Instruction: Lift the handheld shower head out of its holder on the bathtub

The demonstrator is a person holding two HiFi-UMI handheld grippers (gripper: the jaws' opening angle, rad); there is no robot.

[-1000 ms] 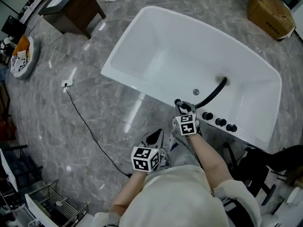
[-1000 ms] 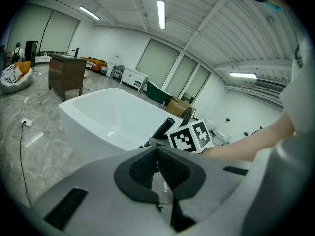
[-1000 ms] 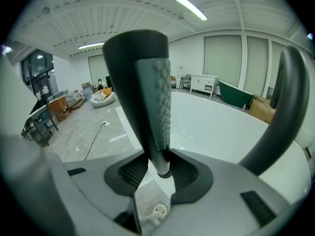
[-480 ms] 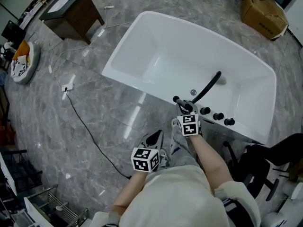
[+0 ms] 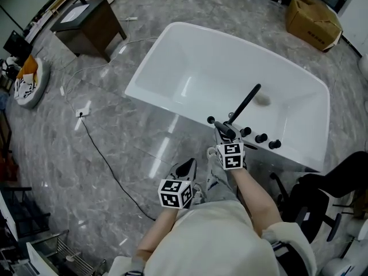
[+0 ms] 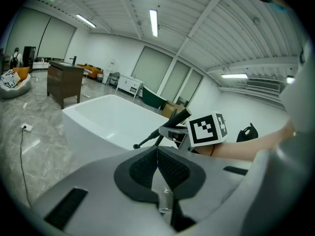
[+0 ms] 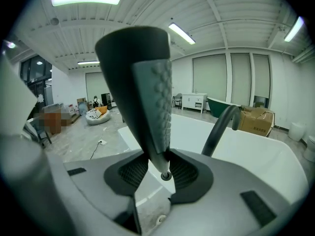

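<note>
In the head view a white bathtub (image 5: 172, 79) stands on a grey marble floor. My right gripper (image 5: 223, 132) is at the tub's near rim, shut on the slim black shower head (image 5: 217, 124), which is off the rim and slants up to the left. Seen from the right gripper view, the shower head (image 7: 147, 82) rises large from between the pads, its nubbed face to the right. The left gripper (image 5: 185, 168) hangs lower, near the person's body, away from the tub; its pads (image 6: 170, 166) are pressed together with nothing between them.
A black curved faucet spout (image 5: 247, 102) leans over the tub beside three black knobs (image 5: 260, 138) on the rim. A brown cabinet (image 5: 86, 16), a cardboard box (image 5: 313, 16), a black floor cable (image 5: 109, 160) and a black chair (image 5: 322, 206) surround the tub.
My right gripper has risen with the shower head, lifting it clear of the tub's rim. The left gripper has barely shifted.
</note>
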